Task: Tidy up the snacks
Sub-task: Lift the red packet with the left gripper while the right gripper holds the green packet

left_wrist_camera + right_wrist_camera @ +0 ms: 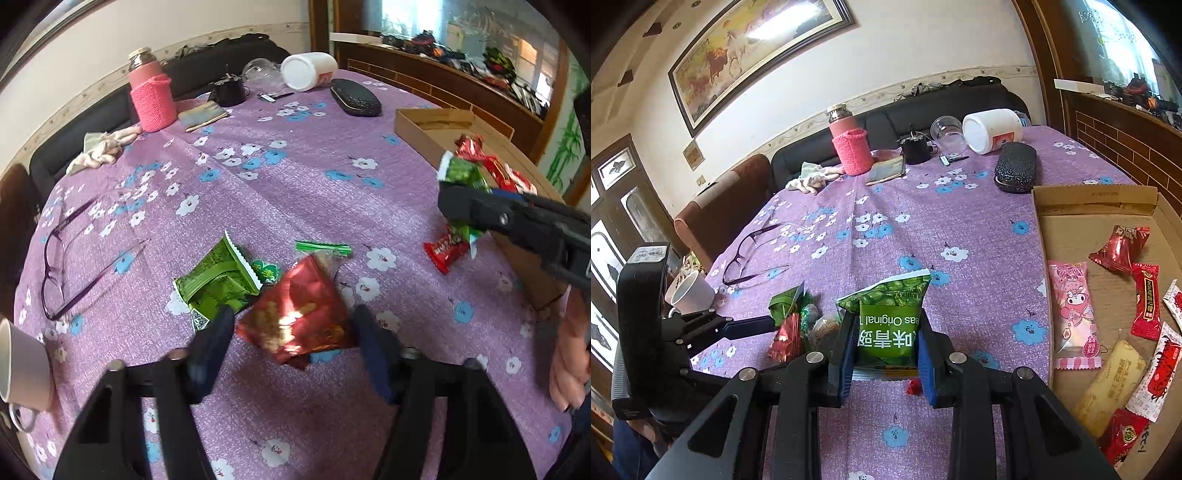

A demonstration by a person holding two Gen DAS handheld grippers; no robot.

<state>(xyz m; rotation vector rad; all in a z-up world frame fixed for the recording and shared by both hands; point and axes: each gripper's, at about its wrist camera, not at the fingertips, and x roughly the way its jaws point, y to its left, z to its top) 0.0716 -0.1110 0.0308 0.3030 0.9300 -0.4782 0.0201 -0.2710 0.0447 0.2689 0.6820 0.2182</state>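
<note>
A red foil snack bag (299, 317) lies on the purple flowered tablecloth between the fingers of my left gripper (295, 338). The gripper is open, its pads close beside the bag's edges. A green packet (218, 280) lies just left of the bag, and a small red candy packet (443, 253) lies to the right. My right gripper (886, 343) is shut on a green pea packet (890, 314) and holds it above the table, beside an open cardboard box (1097, 206). Several wrapped snacks lie in the box, among them a pink one (1071, 310).
Purple-framed glasses (70, 258) and a white mug (22, 369) lie at the left. At the back stand a pink bottle (151, 99), a tipped white jar (308, 70) and a black case (354, 98). A person's hand (569, 354) shows at the right edge.
</note>
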